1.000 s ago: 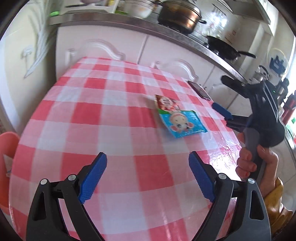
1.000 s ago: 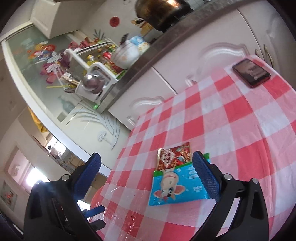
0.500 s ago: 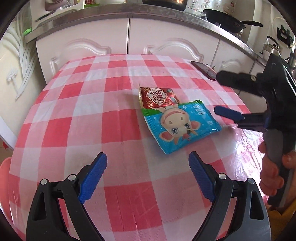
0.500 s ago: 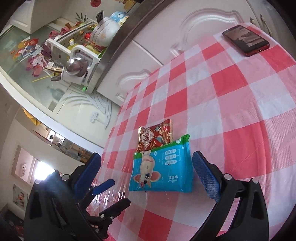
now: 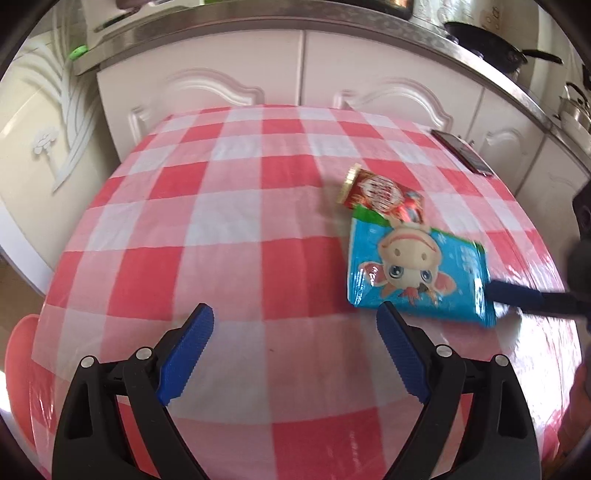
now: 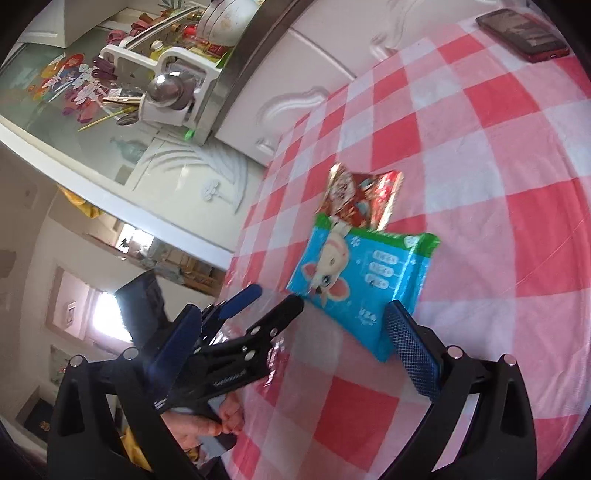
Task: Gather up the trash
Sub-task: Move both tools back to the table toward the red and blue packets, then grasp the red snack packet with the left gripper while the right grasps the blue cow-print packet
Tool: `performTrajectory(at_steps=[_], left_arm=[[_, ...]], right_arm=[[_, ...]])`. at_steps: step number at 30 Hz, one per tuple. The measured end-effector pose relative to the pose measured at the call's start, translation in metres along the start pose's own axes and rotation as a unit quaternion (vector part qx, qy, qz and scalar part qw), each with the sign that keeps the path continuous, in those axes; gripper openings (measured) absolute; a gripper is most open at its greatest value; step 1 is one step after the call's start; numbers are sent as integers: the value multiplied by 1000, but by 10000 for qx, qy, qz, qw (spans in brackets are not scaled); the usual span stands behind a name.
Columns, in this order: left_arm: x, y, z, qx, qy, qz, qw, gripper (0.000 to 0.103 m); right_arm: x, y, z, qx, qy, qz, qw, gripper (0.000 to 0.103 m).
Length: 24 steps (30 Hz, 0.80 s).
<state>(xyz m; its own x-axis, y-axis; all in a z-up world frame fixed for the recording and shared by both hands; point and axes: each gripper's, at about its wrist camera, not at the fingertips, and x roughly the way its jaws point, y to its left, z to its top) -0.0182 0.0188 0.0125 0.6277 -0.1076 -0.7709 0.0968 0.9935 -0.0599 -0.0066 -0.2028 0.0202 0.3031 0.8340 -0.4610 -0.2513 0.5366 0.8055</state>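
Note:
A blue snack wrapper with a cartoon animal lies flat on the red-and-white checked table. A red wrapper is partly tucked under its far end. My left gripper is open and empty, and its right fingertip is just short of the blue wrapper's near left corner. One blue finger of the right gripper reaches in at the wrapper's right edge. In the right wrist view my right gripper is open, with the blue wrapper just ahead of its right pad. The left gripper points at the wrapper's corner.
A dark phone lies near the table's far right edge, also in the right wrist view. White cabinets stand under a counter behind the table. A pink-orange object sits below the table's left edge. A hand holds the left gripper.
Both grippers have closed in on the blue wrapper and tilted down toward the table. The wrappers now lie to the right in the left wrist view. Neither wrapper has moved.

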Motion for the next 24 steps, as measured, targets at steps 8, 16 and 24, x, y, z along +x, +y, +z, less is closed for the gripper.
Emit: performTrajectory(at_steps=[8,16,24], left_arm=[[-23,39,7,-402,-280,24,9988,89],[-39,51,17,-516,-239,-623,9964,89],[-35,37,39,-192,-259,-1136,9930,89]], right_arm=[[-4,47,-5,-1531,-101,-1650,9743,99],[38,47,-3,-2927,95,-2775,9150,99],[61,32,1,-3129,452,-2937,9021,99]])
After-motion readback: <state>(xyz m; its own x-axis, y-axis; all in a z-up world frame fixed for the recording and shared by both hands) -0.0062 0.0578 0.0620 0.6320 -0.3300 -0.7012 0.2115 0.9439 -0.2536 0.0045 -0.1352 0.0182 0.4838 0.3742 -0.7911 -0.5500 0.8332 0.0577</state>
